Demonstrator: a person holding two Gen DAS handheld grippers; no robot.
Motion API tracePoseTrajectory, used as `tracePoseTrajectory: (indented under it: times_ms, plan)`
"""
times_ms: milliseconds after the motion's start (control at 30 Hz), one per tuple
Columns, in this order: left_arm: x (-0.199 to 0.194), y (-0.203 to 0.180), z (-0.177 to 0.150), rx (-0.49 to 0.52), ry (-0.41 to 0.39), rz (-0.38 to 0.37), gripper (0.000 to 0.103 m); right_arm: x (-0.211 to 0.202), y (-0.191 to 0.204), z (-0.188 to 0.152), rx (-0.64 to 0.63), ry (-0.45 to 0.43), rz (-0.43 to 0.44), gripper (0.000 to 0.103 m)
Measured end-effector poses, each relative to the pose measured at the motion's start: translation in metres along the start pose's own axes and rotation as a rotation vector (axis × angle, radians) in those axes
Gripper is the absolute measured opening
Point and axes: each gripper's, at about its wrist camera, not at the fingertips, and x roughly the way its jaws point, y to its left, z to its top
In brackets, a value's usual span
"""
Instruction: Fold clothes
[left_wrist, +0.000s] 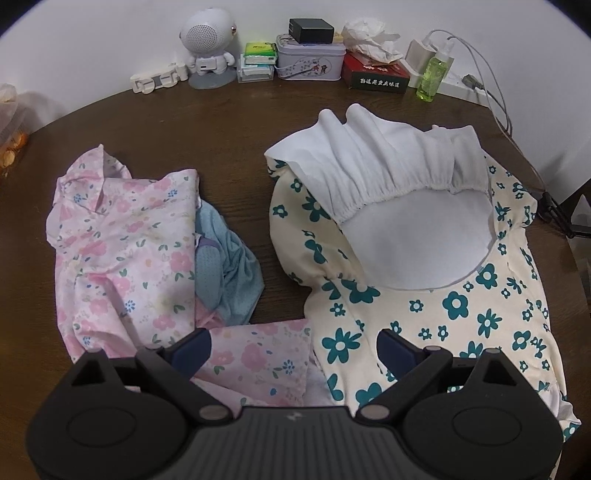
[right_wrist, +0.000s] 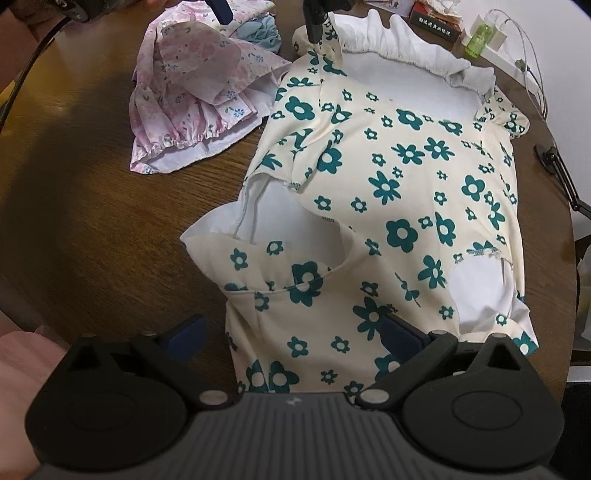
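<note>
A cream dress with teal flowers (left_wrist: 458, 306) lies spread on the brown table (left_wrist: 221, 122), its white lining turned out at the far end. My left gripper (left_wrist: 293, 349) is open, straddling the edge where the cream dress meets a crumpled pink floral garment (left_wrist: 129, 240); nothing is gripped. A light blue garment (left_wrist: 229, 266) is tucked beside the pink one. In the right wrist view, my right gripper (right_wrist: 295, 338) is open over the near end of the cream dress (right_wrist: 406, 177). The left gripper (right_wrist: 267, 14) shows at the top, near the pink garment (right_wrist: 192, 85).
Along the back wall stand a white toy speaker (left_wrist: 205, 48), a tin box (left_wrist: 310, 59), a red box (left_wrist: 376, 75), a green spray bottle (left_wrist: 434, 72) and cables (left_wrist: 495, 85). A black clamp arm (left_wrist: 565, 214) sits at the table's right edge.
</note>
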Motion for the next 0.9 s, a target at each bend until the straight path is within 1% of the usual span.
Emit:
tracePoseTrajectory:
  times_ms: [167,533,900]
  plan:
    - [-0.002,0.005,-0.002,-0.009,-0.007,-0.004,0.096,0.002,0.001,0.000,0.002,0.000,0.003,0.099]
    - [0.001,0.004,-0.004,-0.001,-0.005,-0.004,0.096,0.004,0.000,-0.007,0.022,0.000,0.010,0.099]
    - [0.002,-0.006,-0.005,0.025,-0.013,-0.003,0.097,0.007,-0.004,-0.014,0.043,-0.007,0.032,0.099]
